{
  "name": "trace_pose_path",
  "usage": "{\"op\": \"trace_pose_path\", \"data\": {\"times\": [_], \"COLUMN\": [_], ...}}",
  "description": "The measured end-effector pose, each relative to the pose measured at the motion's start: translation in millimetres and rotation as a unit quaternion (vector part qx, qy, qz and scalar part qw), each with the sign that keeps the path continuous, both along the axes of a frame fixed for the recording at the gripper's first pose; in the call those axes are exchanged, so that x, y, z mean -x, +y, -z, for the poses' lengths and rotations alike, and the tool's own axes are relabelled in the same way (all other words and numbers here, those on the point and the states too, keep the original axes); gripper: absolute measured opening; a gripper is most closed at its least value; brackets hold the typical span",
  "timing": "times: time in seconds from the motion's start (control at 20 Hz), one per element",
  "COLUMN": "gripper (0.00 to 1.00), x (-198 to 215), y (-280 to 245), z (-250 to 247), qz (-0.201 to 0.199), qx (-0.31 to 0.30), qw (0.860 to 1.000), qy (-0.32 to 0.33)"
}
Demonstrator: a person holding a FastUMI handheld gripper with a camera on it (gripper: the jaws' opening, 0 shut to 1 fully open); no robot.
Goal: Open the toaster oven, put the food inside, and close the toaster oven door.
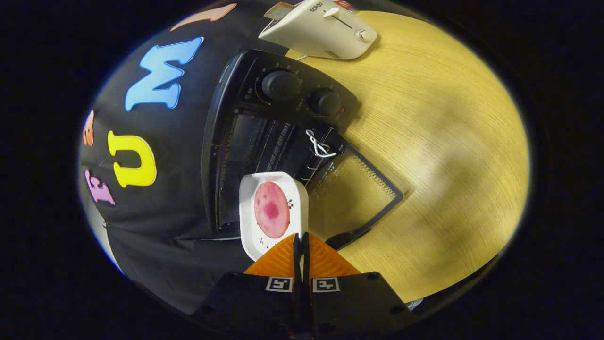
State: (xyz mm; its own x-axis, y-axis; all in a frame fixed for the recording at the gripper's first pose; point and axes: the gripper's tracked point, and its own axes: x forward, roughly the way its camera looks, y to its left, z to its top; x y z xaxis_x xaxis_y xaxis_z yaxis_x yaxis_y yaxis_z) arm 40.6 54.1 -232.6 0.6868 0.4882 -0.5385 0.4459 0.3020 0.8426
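Note:
My gripper (pixel 300 240) is shut on the rim of a small white plate (pixel 249 203) that carries a round pink slice of food (pixel 271 209). The view is rolled on its side. The plate is held level with the mouth of the black toaster oven (pixel 264 141), just ahead of the fingers, its far end at the oven's opening. The oven's glass door (pixel 358 189) hangs fully open and lies flat over the wooden table, with its handle (pixel 347 238) at the free edge near my fingers. Two round knobs (pixel 281 85) sit on the oven's control panel. A white cord loop (pixel 317 144) hangs at the wire rack.
A cream pop-up toaster (pixel 321 28) with a slice of bread in its slot stands beyond the oven on the light wooden table (pixel 448 141). The booth's black cloth wall (pixel 160 156) runs behind the oven.

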Motion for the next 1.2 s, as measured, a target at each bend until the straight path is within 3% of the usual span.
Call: {"op": "trace_pose_path", "data": {"times": [0.65, 1.2], "gripper": [0.02, 0.02], "x": [-85, -111], "y": [-6, 7], "z": [12, -13], "qz": [0.128, 0.157], "qx": [-0.026, -0.028], "qw": [0.991, 0.985], "qy": [-0.021, -0.069]}}
